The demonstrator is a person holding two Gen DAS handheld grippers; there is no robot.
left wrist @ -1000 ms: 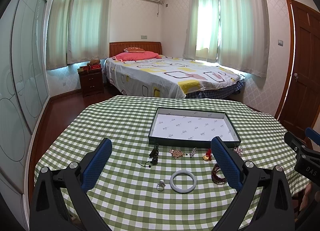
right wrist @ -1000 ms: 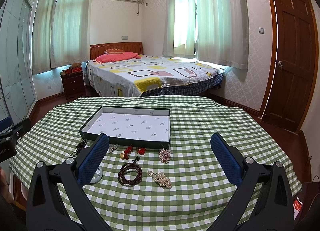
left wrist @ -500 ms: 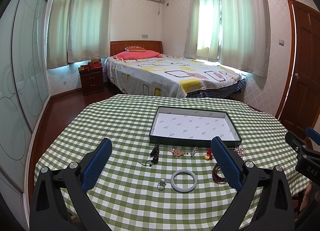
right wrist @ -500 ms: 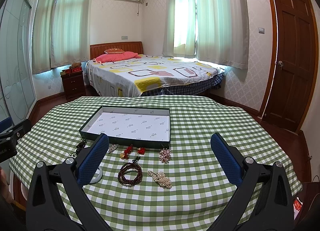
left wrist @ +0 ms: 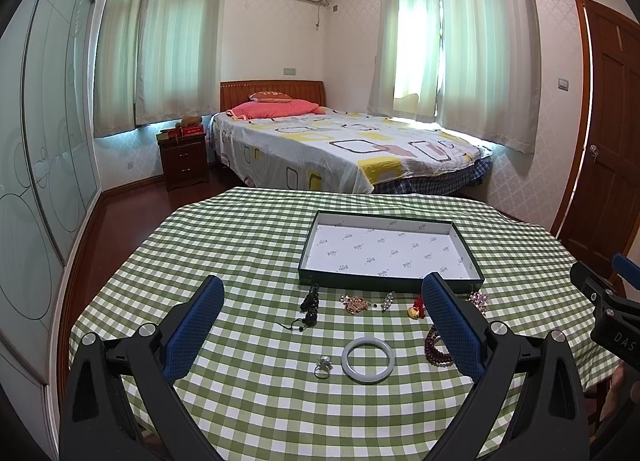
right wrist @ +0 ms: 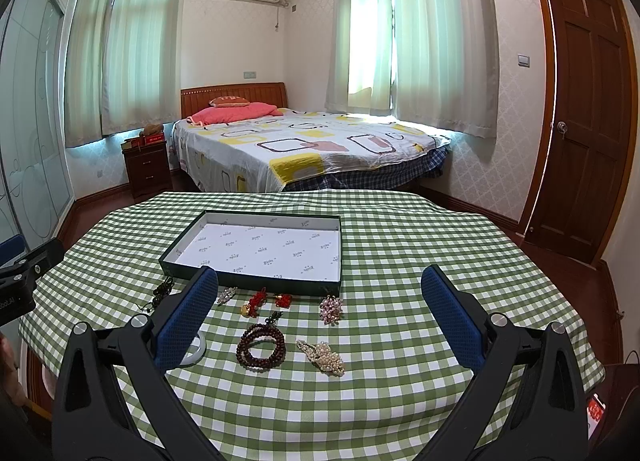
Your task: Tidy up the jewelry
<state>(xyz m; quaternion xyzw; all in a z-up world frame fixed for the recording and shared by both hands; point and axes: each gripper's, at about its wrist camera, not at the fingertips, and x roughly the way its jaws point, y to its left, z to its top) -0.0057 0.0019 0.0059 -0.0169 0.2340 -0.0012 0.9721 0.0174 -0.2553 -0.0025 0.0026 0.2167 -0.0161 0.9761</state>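
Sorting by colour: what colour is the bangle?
Pale grey-white bangle, clearest in the left wrist view.

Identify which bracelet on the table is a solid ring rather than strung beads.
The pale jade-like bangle, beside the small ring: one smooth hoop, whereas the dark bead bracelet is coiled strands.

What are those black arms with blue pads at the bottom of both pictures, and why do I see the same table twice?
They are two hand-held grabbing tools, one in each of a person's hands; no robot is involved. Each carries a camera looking forward between its jaws, so one picture comes from the left gripper and the other from the right gripper. Both stand wide open and hold nothing. On the green checked tablecloth sits a shallow box lined with white paper, with nothing in it. In front of it lies loose jewelry: a pale bangle, a ring, a dark bead bracelet, a pearl piece and several small ornaments.
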